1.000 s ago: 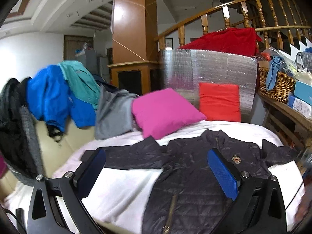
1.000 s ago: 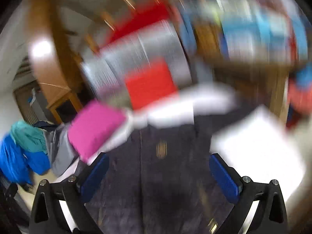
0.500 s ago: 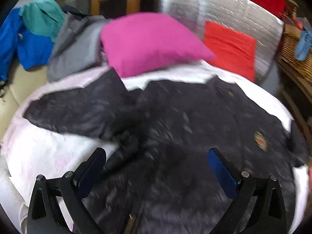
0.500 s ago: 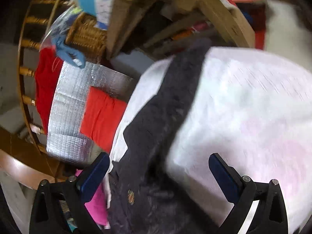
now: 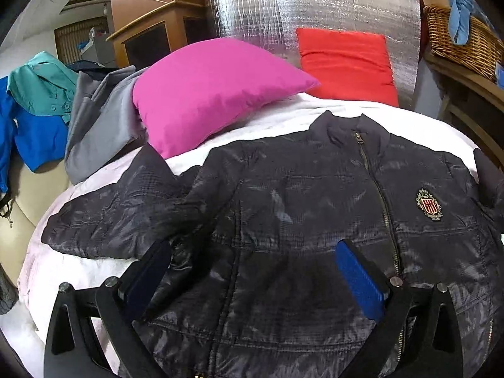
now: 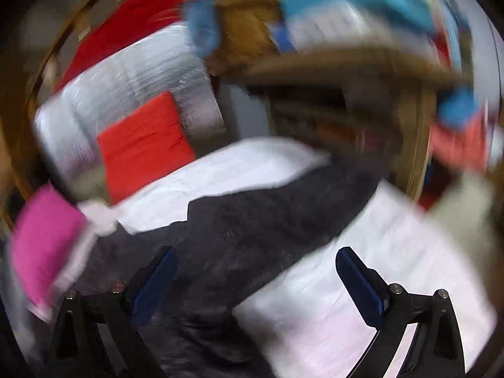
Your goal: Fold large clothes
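Black quilted jacket (image 5: 299,220) with red-gold crest (image 5: 428,204), magenta pillow (image 5: 214,91), red cushion (image 5: 346,63), white sheet (image 5: 283,116).

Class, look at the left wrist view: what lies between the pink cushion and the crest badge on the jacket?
The jacket's own dark quilted chest, crossed by the zipper; a strip of white cover beside the pink cushion. Nothing else before the crest badge.

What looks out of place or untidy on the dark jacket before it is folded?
The dark jacket lies flat, front up and zipped, on the white cover. One sleeve is crumpled, and its upper edge is tucked under the pink cushion. Both grippers are open and hold nothing. The right wrist view is too blurred to judge the other sleeve.
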